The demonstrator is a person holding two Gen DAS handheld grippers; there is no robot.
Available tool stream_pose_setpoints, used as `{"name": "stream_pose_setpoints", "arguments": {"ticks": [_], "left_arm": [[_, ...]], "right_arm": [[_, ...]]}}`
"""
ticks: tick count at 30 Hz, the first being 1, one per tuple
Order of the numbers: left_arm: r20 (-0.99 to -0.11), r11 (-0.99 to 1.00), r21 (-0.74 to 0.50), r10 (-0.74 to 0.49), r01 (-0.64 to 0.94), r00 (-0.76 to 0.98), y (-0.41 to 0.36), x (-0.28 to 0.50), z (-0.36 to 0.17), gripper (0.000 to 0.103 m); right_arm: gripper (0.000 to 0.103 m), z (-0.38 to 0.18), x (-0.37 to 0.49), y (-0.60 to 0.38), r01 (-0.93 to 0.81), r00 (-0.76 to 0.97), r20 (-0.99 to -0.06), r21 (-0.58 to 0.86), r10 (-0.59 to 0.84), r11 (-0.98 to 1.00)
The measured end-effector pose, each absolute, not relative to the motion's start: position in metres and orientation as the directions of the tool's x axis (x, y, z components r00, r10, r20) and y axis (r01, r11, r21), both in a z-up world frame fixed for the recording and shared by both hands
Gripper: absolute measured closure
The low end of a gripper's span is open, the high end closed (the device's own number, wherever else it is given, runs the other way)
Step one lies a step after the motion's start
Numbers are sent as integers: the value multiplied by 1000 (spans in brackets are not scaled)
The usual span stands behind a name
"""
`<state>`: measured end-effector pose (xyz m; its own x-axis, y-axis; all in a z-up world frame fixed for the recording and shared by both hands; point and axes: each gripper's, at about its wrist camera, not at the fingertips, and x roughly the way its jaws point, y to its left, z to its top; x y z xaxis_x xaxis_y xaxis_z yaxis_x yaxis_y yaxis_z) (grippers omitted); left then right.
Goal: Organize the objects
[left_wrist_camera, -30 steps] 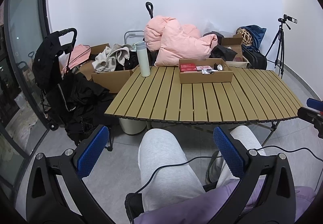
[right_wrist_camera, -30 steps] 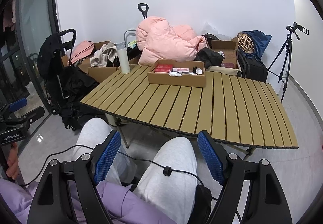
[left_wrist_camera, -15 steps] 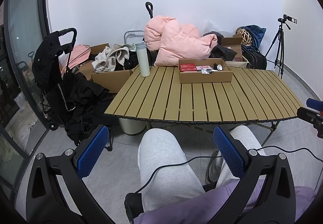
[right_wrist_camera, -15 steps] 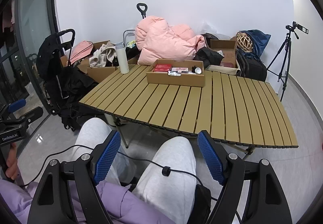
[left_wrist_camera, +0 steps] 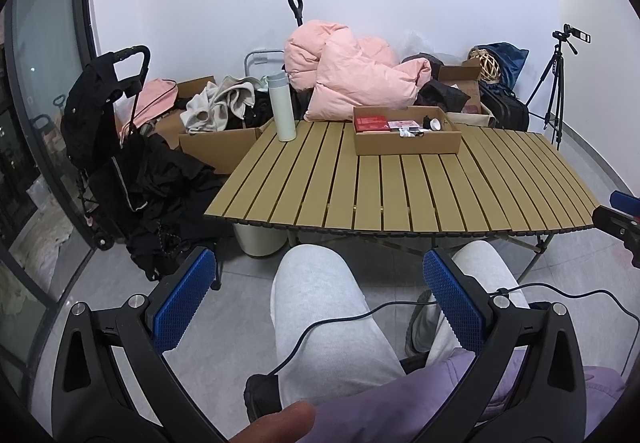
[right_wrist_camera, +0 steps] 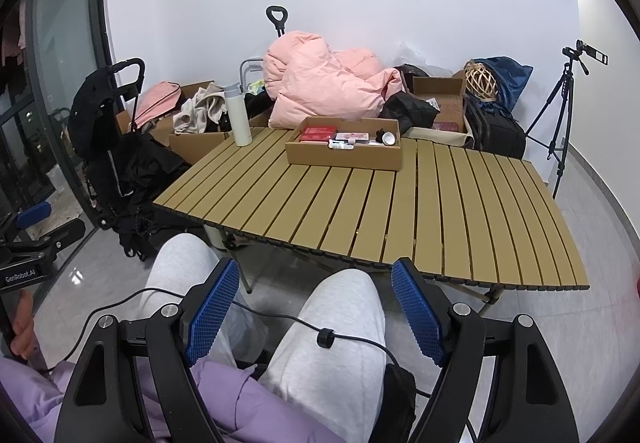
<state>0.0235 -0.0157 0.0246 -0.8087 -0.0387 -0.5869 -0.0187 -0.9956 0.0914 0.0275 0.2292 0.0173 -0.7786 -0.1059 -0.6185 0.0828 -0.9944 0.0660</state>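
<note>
1. Left wrist view: we hold the left tool (left_wrist_camera: 316,299) released over our lap, grasping nothing, short of the desk (left_wrist_camera: 400,191).
2. Our right tool (right_wrist_camera: 316,313) hangs likewise spread and empty.
3. The cardboard tray (right_wrist_camera: 344,153), at the desk's far edge, lies long-axis across us, its small items gathered inside.
4. The white bottle (left_wrist_camera: 282,107) stands upright at the far-left corner.

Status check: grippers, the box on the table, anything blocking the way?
Left gripper open, empty, over lap. Right gripper same. Cardboard box holds small items at table's far side; white bottle upright beside it. Slatted table between: bare.
</note>
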Motion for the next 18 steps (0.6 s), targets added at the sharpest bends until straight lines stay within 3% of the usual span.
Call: {"name": "stream_pose_setpoints", "arguments": {"ticks": [18], "left_arm": [[-601,-997,80,-33,-19,-798,-18,23,21,0]], "right_arm": [[21,9,23,232,62,-762,-641,61,-87,-996]]}}
